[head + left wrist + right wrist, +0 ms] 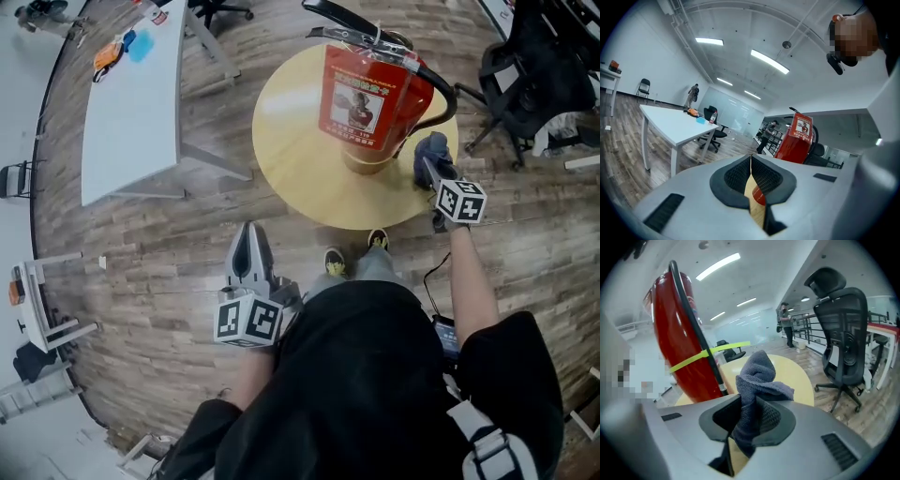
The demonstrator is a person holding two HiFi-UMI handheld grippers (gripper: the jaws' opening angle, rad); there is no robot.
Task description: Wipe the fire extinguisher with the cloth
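A red fire extinguisher (375, 94) with a black hose stands upright on a round wooden table (291, 150); it also fills the left of the right gripper view (679, 333) and shows far off in the left gripper view (797, 138). My right gripper (433, 164) is shut on a grey-blue cloth (757, 380) (429, 150), just right of the extinguisher's base and apart from it. My left gripper (250, 246) hangs low over the floor, short of the table, jaws shut with nothing between them.
A white desk (131, 94) stands at the left, with small items at its far end. A black office chair (534, 75) (841, 338) is to the right of the round table. The person's feet (354, 253) are at the table's near edge.
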